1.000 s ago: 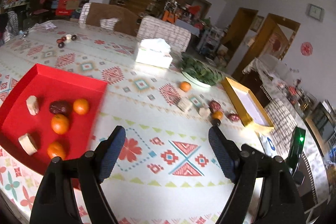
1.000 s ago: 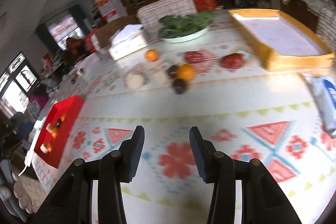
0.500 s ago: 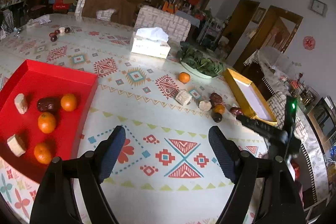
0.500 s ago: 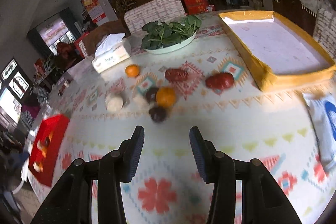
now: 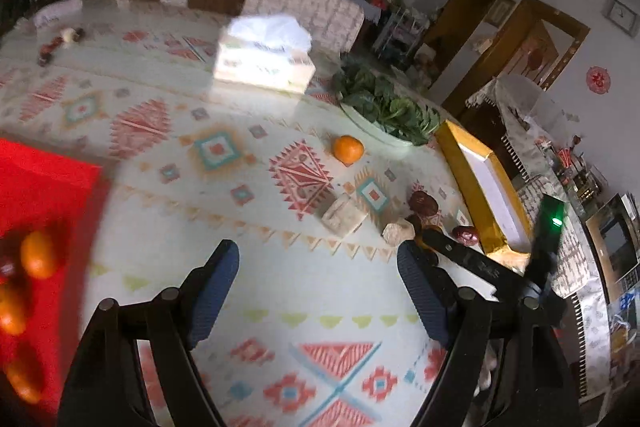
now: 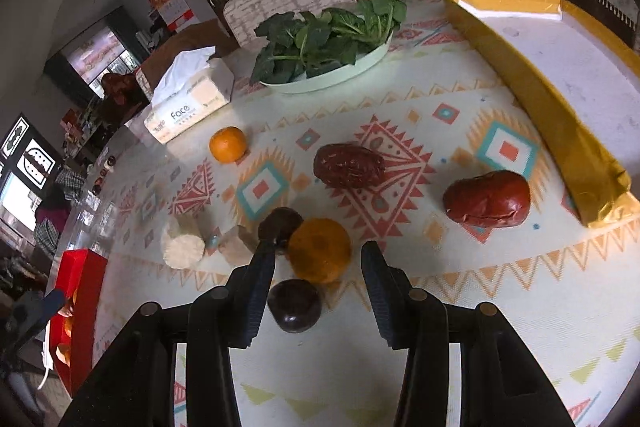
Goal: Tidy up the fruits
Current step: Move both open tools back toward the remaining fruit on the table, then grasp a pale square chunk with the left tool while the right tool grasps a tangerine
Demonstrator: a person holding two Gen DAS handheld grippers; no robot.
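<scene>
My right gripper is open, its fingers on either side of an orange, with a dark round fruit just below and another behind. Two red dates, a second orange and two pale chunks lie around. My left gripper is open and empty over the patterned tablecloth. The red tray at its left holds oranges. The right gripper shows in the left wrist view by the fruit cluster.
A gold-rimmed tray lies at the right. A plate of leafy greens and a tissue box stand behind the fruit. The red tray shows far left in the right wrist view. Chairs stand past the table's far edge.
My right gripper has moved forward and down to the fruit cluster, so the orange now sits between its fingers. My left gripper has swung right, pushing the red tray toward the frame's left edge.
</scene>
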